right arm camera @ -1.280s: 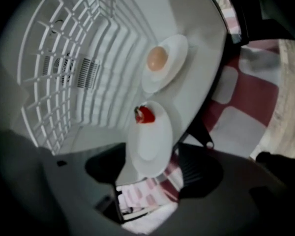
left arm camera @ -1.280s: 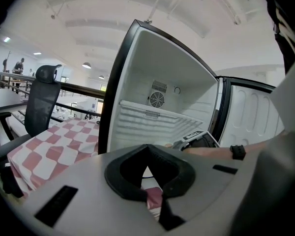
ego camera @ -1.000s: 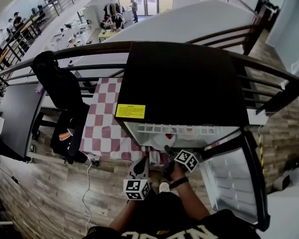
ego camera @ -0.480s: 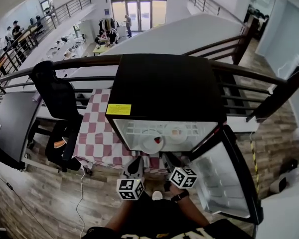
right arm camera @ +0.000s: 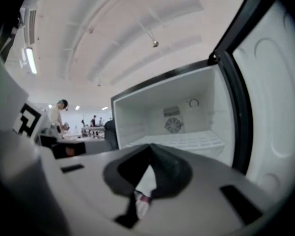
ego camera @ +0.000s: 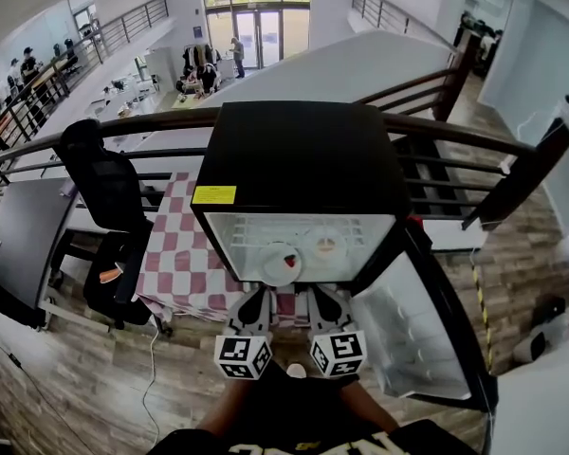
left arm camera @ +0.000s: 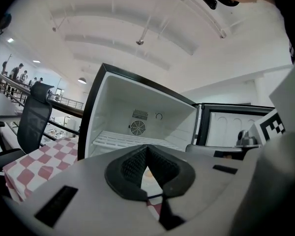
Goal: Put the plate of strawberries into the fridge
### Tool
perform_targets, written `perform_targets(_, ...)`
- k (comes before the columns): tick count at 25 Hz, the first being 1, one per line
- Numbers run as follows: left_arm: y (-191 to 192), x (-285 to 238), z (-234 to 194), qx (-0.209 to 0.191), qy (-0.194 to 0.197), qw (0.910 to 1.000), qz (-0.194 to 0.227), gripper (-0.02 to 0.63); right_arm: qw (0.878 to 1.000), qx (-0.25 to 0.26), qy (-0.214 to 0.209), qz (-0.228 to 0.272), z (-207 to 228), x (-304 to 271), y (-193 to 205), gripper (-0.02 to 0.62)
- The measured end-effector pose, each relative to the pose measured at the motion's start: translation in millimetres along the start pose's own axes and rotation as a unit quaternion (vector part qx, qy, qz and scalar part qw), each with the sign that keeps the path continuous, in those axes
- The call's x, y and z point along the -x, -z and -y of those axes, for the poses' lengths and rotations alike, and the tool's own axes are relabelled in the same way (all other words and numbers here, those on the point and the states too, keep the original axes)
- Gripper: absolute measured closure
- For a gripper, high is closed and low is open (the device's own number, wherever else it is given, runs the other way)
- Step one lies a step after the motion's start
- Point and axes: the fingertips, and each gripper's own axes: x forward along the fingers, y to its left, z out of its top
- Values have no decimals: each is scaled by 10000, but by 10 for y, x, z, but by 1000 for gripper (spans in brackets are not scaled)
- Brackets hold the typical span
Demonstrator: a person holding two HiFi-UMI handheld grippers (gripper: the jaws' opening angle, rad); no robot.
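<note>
The black fridge (ego camera: 303,159) stands open in front of me, white inside. In the head view a white plate (ego camera: 279,263) with a red strawberry (ego camera: 290,262) rests on the shelf at the fridge's front left. Both grippers are drawn back outside the fridge, side by side below its opening and apart from the plate. My left gripper (ego camera: 254,311) is shut with nothing between its pads (left arm camera: 130,166). My right gripper (ego camera: 324,309) is shut and holds nothing either. Each gripper view looks past closed jaws into the fridge's interior (left arm camera: 137,127) (right arm camera: 177,127).
The fridge door (ego camera: 417,320) hangs open at the right, close to my right gripper. A second small dish with something orange (ego camera: 326,246) sits further right on the shelf. A red-and-white checked table (ego camera: 185,254) and a black office chair (ego camera: 104,178) stand at the left. A dark railing (ego camera: 474,131) runs behind.
My right gripper has pulled back out of the fridge, away from the plate, and now sits beside the left one. The plate stays on the shelf. The left gripper has barely moved.
</note>
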Motion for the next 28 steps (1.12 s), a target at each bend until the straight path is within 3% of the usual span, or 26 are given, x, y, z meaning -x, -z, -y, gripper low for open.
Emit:
perform_targets(6, -45, 80, 105, -153, -23, 9997, 194, 591, 9999, 113, 33, 30, -40, 44, 28, 575)
perform_targets(14, 41, 74, 155, -145, 67, 9998, 90, 591, 9997, 187, 68, 125, -20, 32, -46, 575)
perform_targets(22, 84, -58, 232, -181, 206, 9996, 11, 591, 9995, -20, 324, 21, 209, 1, 36, 575)
perform_targets(28, 214, -239, 195, -21, 262, 9995, -199, 591, 9993, -256, 277, -57, 295, -113, 109, 575)
